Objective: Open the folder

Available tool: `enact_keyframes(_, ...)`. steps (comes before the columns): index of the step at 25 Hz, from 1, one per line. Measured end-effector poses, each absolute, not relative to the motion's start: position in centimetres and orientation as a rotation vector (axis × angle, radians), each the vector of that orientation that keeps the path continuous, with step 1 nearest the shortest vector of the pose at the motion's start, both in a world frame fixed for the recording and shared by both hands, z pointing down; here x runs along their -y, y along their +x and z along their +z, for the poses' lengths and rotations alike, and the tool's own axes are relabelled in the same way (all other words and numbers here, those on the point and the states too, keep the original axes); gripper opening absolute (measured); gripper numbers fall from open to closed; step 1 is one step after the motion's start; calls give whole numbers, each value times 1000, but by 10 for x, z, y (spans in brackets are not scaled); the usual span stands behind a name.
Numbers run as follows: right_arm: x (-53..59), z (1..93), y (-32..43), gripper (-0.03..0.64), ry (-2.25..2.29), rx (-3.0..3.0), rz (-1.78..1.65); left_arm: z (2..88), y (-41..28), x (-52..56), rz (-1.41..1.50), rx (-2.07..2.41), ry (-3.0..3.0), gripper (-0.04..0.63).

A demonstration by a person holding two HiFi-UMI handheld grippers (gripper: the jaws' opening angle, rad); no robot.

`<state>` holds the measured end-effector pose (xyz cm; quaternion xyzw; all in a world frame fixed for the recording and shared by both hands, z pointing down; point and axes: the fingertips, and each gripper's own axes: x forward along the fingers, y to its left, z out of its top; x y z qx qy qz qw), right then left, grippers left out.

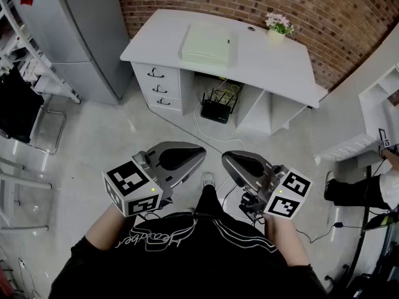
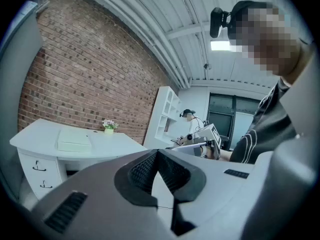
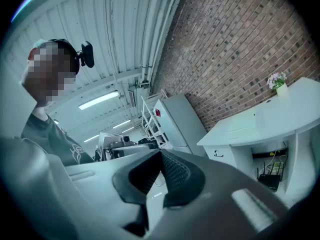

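The folder [image 1: 207, 44] is a pale green slab lying flat and closed on the white desk [image 1: 280, 67] by the brick wall. It also shows in the left gripper view, where the folder [image 2: 73, 140] lies on the desk at far left, and faintly as the folder [image 3: 245, 126] in the right gripper view. Both grippers are held close to my body, well short of the desk. My left gripper [image 1: 201, 153] has its jaws together with nothing between them. My right gripper [image 1: 227, 159] is likewise shut and empty, its tip facing the left one's.
A small flower pot [image 1: 278, 25] stands at the desk's back right. A black router [image 1: 216, 111] with cables sits under the desk beside the drawers [image 1: 159, 87]. A grey cabinet [image 1: 81, 30] stands left, white shelving [image 1: 380, 104] right, where another person's legs [image 1: 365, 192] show.
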<state>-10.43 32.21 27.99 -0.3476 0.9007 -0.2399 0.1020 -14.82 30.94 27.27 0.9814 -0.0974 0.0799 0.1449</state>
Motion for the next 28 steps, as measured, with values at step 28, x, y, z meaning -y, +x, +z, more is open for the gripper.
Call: enact_keyframes(28,-179,291,-2,5,-1020,-2642,-751,297,-39,-168,365,323,2806,2)
